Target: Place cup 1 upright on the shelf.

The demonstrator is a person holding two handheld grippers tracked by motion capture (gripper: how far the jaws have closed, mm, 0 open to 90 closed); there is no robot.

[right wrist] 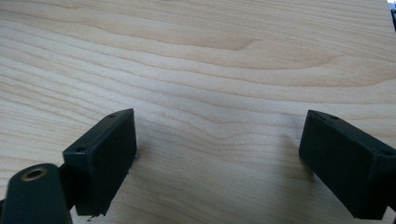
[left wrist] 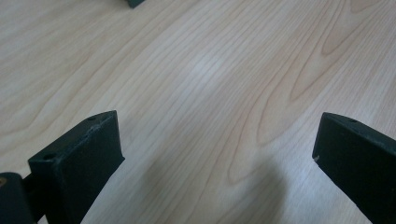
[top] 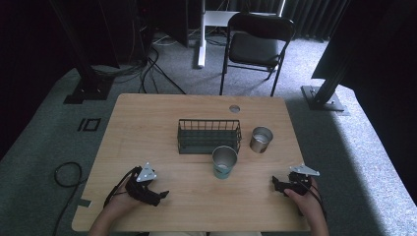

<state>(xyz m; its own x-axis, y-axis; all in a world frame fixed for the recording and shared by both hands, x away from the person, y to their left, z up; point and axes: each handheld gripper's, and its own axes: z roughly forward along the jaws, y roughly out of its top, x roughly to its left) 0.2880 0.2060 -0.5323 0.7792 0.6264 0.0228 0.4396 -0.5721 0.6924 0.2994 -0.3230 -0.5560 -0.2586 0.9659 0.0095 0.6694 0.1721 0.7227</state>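
Note:
A dark wire basket (top: 209, 136) stands at the middle of the wooden table (top: 147, 118). In front of it stands a steel cup with a teal base (top: 224, 162); to its right a second steel cup (top: 260, 139). My left gripper (top: 161, 196) rests on the table at the front left, jaws wide apart over bare wood (left wrist: 210, 93). My right gripper (top: 276, 184) rests at the front right, also open, with nothing but wood grain (right wrist: 219, 93) between its jaws. Each is held by a hand.
A black folding chair (top: 258, 46) stands beyond the far table edge. Dark stand legs (top: 86, 83) and cables lie on the grey carpet to the left, another stand foot (top: 322, 98) to the right. A round grommet (top: 234, 108) sits near the far edge.

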